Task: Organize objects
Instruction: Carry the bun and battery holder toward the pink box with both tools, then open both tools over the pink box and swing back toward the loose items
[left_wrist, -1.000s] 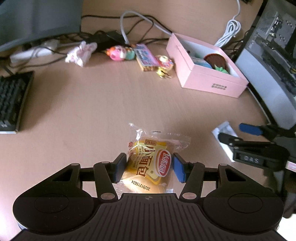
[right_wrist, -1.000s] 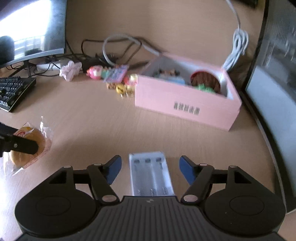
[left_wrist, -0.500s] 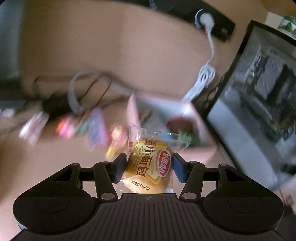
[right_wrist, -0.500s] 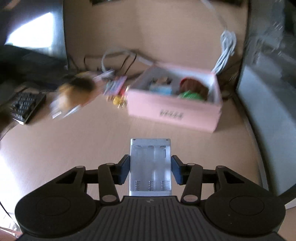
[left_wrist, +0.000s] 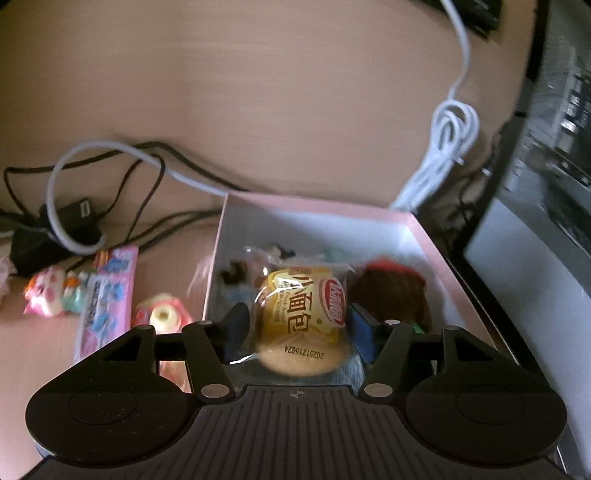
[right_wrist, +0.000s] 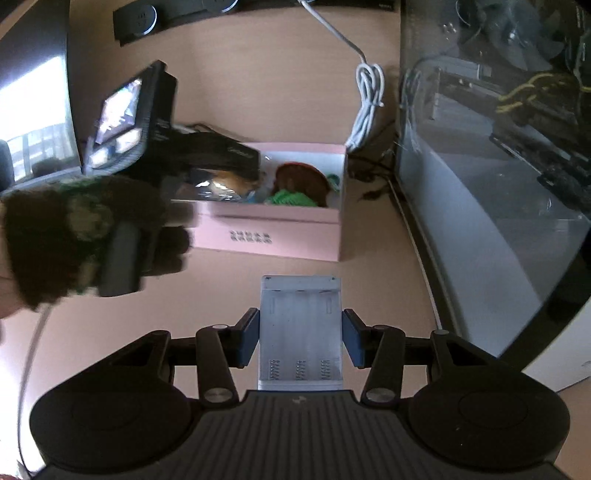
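A pale wooden counter (left_wrist: 295, 110) carries the clutter, with a wall of the same tone behind it. In the left wrist view, going left to right: black cables (left_wrist: 147, 192) and a grey cord loop at the back, a pink-and-white toy (left_wrist: 46, 295), a pink sweet pack (left_wrist: 107, 295) and a round pink thing (left_wrist: 162, 314) just beside the pink box (left_wrist: 321, 206). A coiled white cable (left_wrist: 450, 136) hangs behind the box, and a glass-sided computer case (left_wrist: 546, 184) stands at the right.

The left gripper (left_wrist: 295, 328) hovers over the open box. Its fingers (left_wrist: 234, 328) have just been opening; the bread pack (left_wrist: 303, 314) sits between them, with a gap showing on each side, so the pads no longer press it. The pack lies over the box's contents, next to a brown round item (left_wrist: 391, 295).

In the right wrist view a gloved hand (right_wrist: 81, 236) at the left holds the other gripper's handle, reaching over the box (right_wrist: 280, 225), where the brown item (right_wrist: 303, 181) and something green (right_wrist: 291, 199) show. The case (right_wrist: 498, 147) fills the right side.

The right gripper (right_wrist: 300, 336) is raised above the counter in front of the box. Its fingers (right_wrist: 247, 339) have just been closing and now clamp a white battery holder (right_wrist: 300, 328) by its two long sides, held flat with the springs toward the camera
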